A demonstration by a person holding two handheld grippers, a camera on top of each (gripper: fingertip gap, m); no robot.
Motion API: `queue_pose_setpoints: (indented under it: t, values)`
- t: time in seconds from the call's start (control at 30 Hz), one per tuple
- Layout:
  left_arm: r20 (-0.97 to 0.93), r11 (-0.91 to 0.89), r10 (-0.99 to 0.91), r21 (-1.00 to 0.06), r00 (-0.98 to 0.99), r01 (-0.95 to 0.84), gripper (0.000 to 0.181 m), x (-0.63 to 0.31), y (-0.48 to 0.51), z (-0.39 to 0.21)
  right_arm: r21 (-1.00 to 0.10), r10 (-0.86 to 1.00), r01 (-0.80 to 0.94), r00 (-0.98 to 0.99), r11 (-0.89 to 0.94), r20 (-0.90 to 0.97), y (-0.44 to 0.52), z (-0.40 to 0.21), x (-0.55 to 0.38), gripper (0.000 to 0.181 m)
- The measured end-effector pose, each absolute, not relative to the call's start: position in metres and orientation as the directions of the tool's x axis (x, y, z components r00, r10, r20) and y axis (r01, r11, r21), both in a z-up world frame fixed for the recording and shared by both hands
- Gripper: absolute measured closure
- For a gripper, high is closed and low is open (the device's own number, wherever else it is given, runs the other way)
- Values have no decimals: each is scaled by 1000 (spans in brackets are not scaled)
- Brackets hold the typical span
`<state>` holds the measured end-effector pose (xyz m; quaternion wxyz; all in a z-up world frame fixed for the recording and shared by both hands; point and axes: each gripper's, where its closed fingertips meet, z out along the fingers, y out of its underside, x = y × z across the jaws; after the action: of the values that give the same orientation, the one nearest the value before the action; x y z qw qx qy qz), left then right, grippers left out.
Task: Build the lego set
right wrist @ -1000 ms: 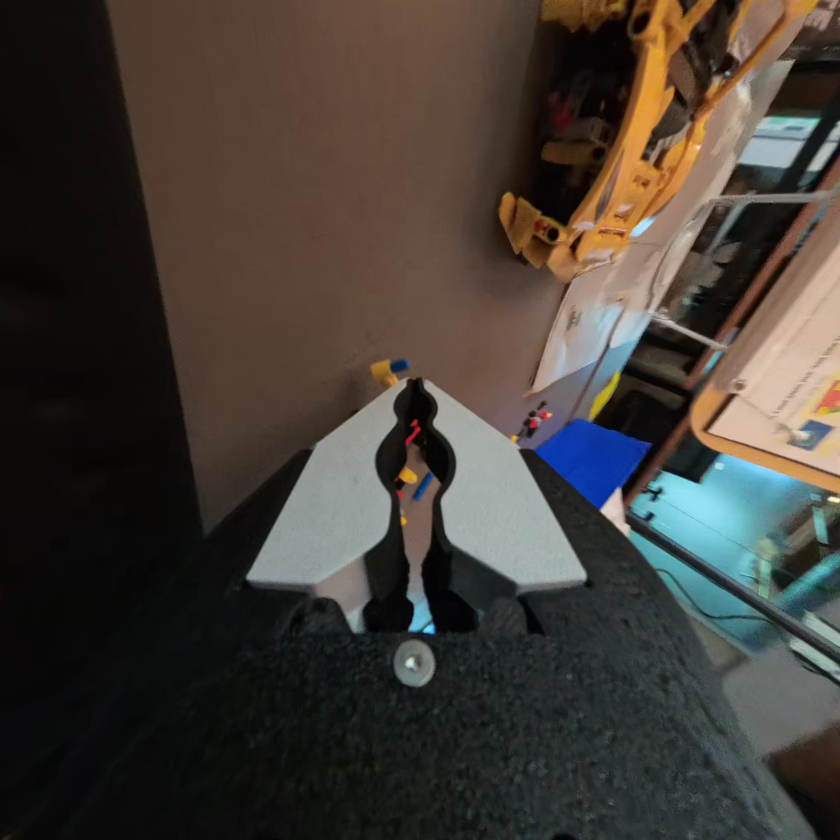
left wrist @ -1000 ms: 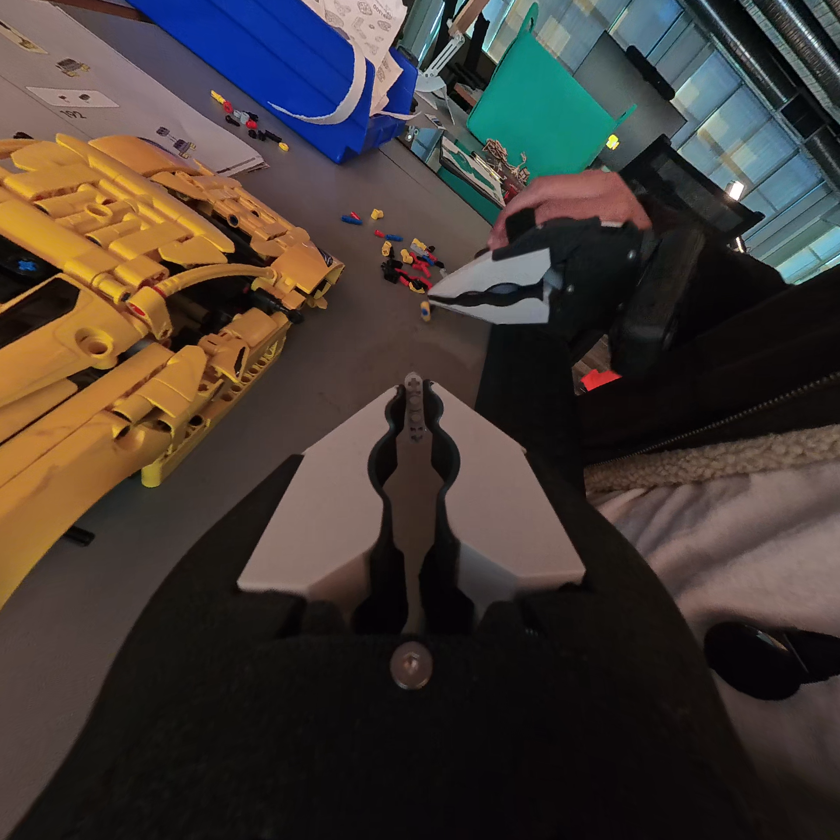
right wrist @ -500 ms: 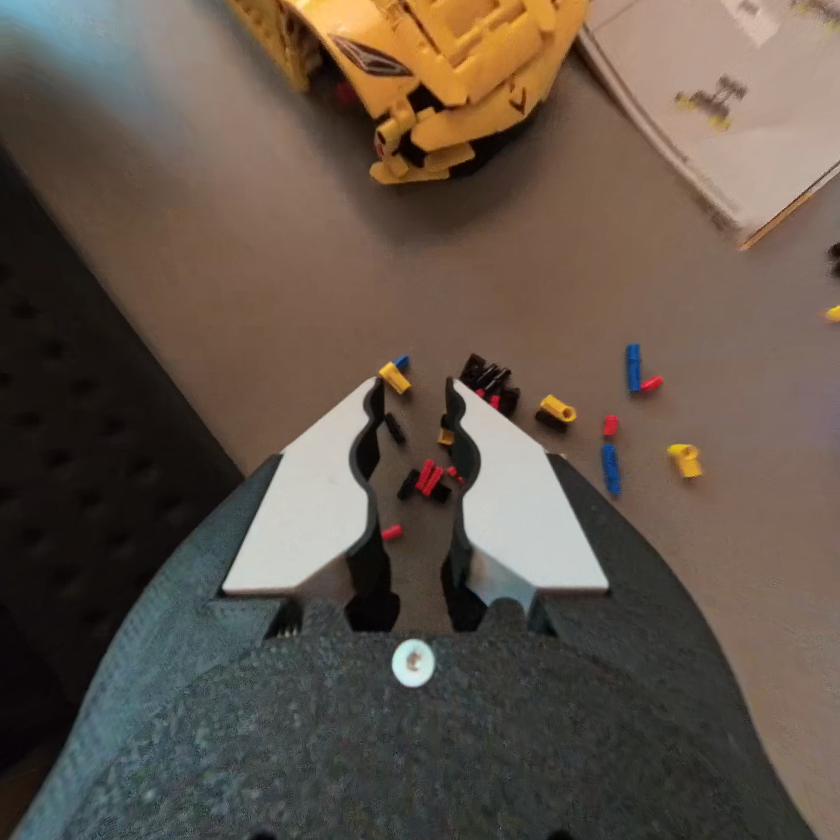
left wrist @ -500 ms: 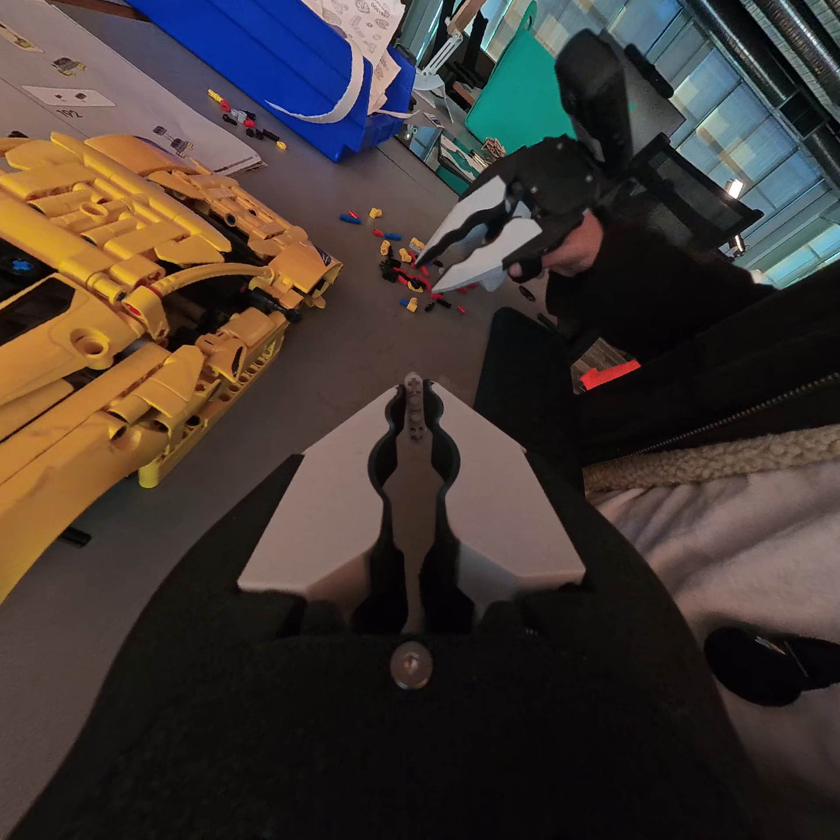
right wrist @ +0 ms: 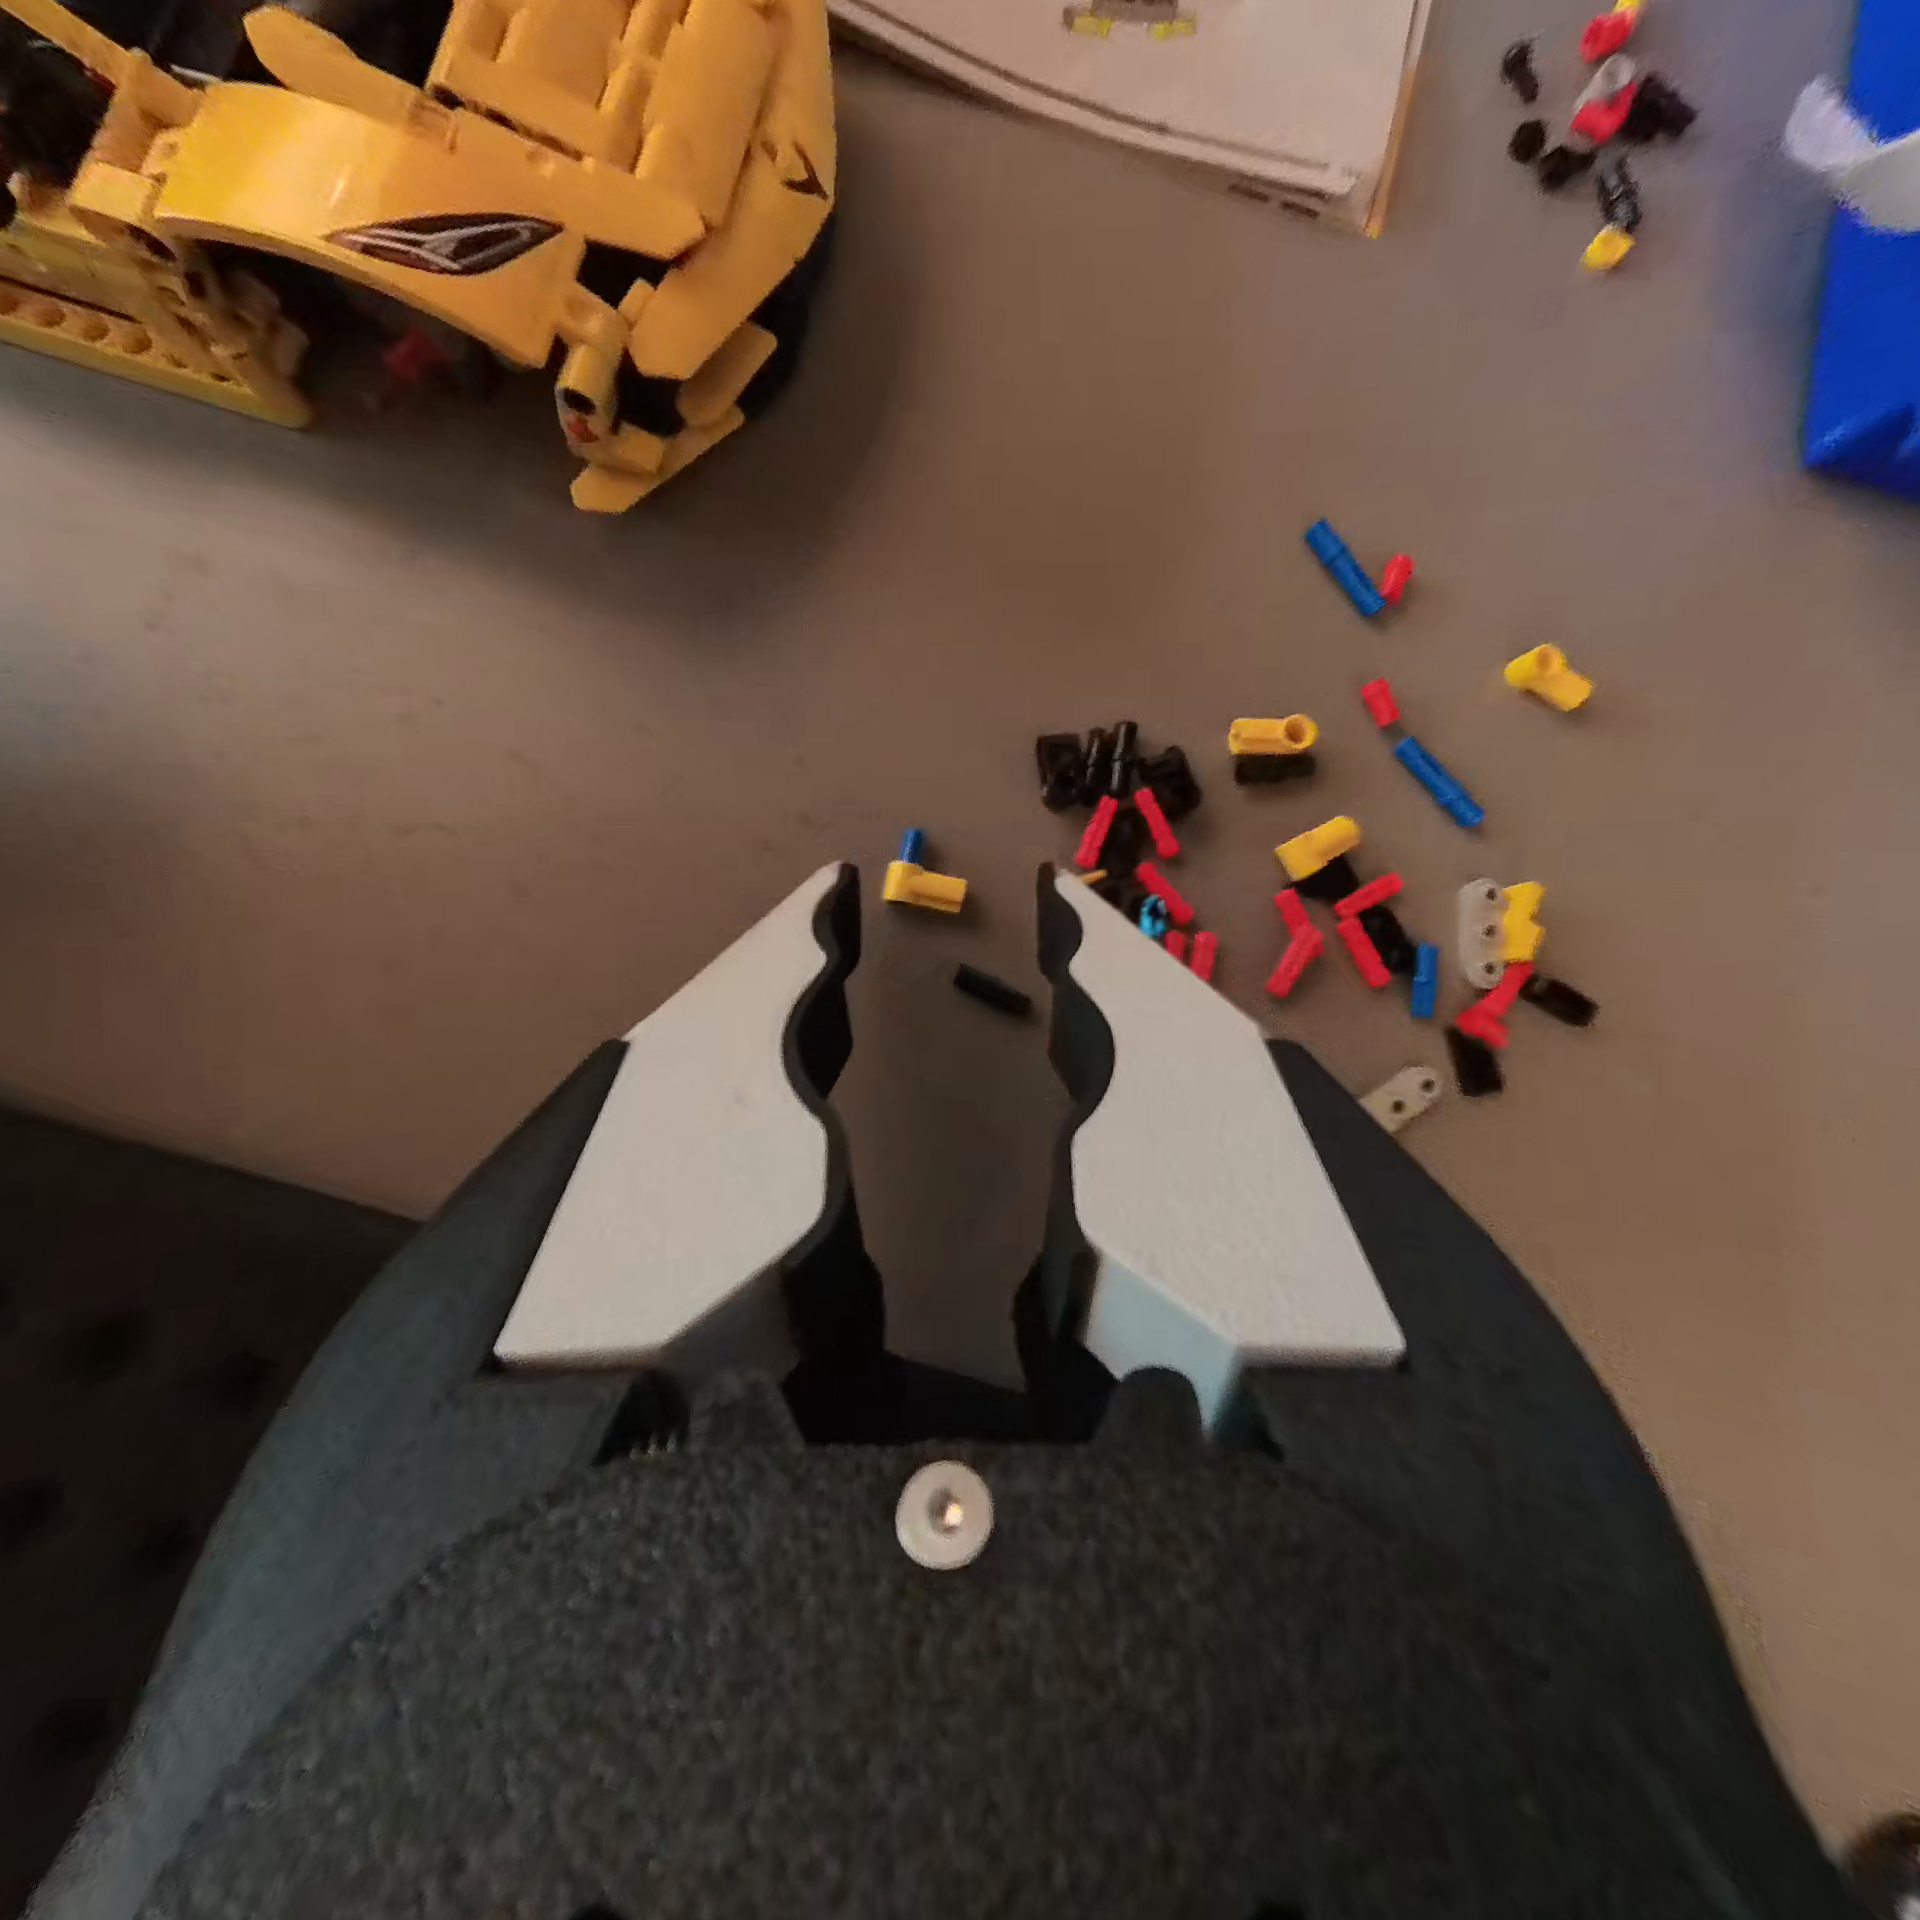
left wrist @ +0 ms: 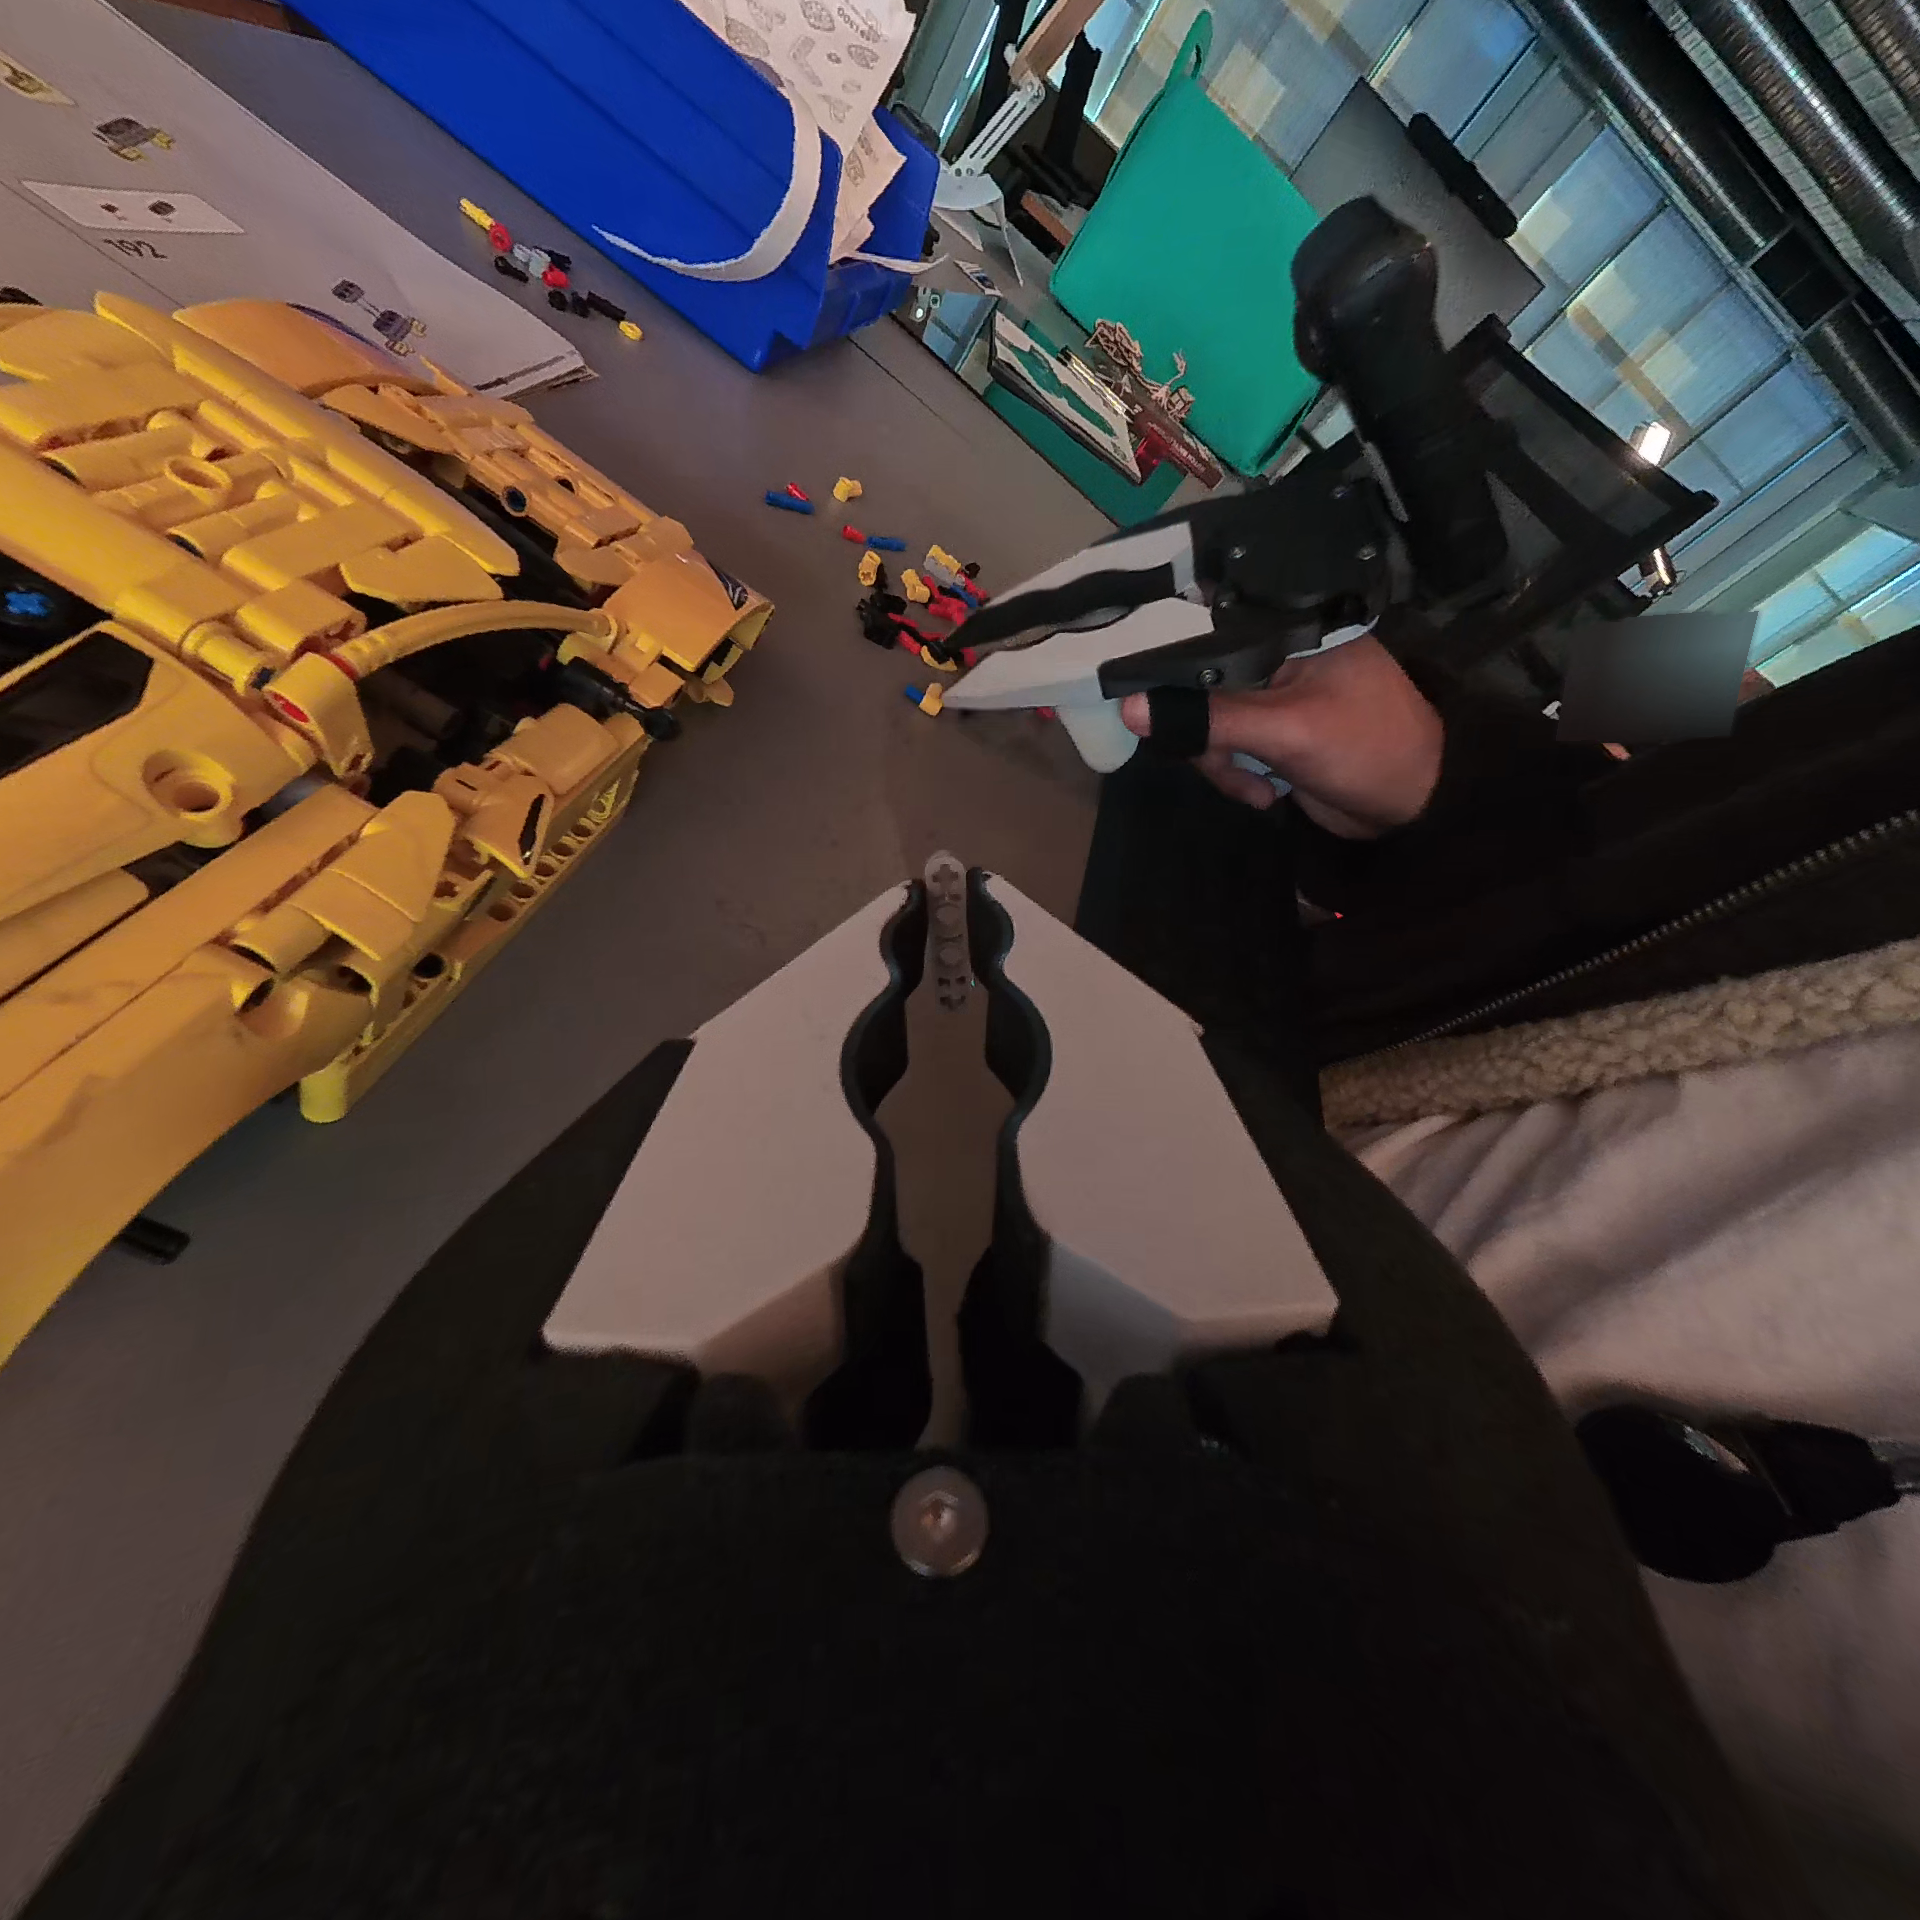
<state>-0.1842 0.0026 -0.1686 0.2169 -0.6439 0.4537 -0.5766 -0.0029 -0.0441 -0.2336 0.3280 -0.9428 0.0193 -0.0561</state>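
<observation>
Blue plastic bin (left wrist: 665, 156) at the grey table's (left wrist: 790, 790) far edge, torn white paper (left wrist: 821, 62) draped over it. Green board (left wrist: 1174, 301) stands beyond the bin.

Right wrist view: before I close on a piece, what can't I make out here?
- Yellow lego car: cut off by the top and left edges, motion-blurred.
- Small pieces under the right gripper's right finger: hidden by it.
- Open instruction booklet: cut off at the top.
- Blue plastic bin: cut off at the right edge.

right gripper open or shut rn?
Open. The right gripper shows a clear gap between its fingers, with bare table and a small black pin visible between them, nothing held.
</observation>
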Motion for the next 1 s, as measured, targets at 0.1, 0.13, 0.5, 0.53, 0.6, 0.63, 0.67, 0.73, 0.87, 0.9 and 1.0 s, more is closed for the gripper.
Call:
queue_pose_setpoints:
  t: [0.1,0.13,0.5,0.53,0.6,0.63,0.67,0.73,0.87,0.9,1.0]
  values:
    - [549,-498,-832,-801,-78,-333,175,-184,3,-168,-593,-89,-73,996,-802,-1,-45,-245,-9,146]
    - [550,-498,-831,-800,-78,-333,175,-184,3,-168,-599,-100,-89,995,-796,-15,-44,-245,-8,146]
    - [616,-560,-779,-769,-122,-307,174,-183,2,-161,-626,201,226,973,-746,112,-40,-244,-13,167]
    - [631,-575,-763,-761,-139,-299,174,-183,1,-159,-641,252,275,959,-717,130,-37,-241,-18,167]
    - [660,-604,-734,-743,-162,-288,174,-183,0,-155,-694,386,382,908,-610,160,-30,-225,-36,166]
    - [672,-617,-721,-734,-170,-283,174,-183,0,-154,-706,432,451,874,-546,223,-25,-217,-42,167]
    - [682,-629,-709,-726,-178,-277,174,-184,1,-152,-712,483,522,827,-469,288,-21,-208,-50,167]
    - [701,-652,-686,-712,-195,-263,174,-184,1,-149,-711,513,641,730,-288,451,-11,-187,-66,167]
    - [732,-690,-644,-681,-221,-245,175,-184,3,-145,-703,517,712,603,-4,608,5,-168,-106,167]
    - [739,-698,-635,-673,-225,-243,174,-185,4,-144,-725,503,688,618,25,604,8,-164,-114,167]
    - [751,-714,-623,-660,-217,-235,175,-185,7,-146,-755,514,653,632,50,580,18,-166,-133,167]
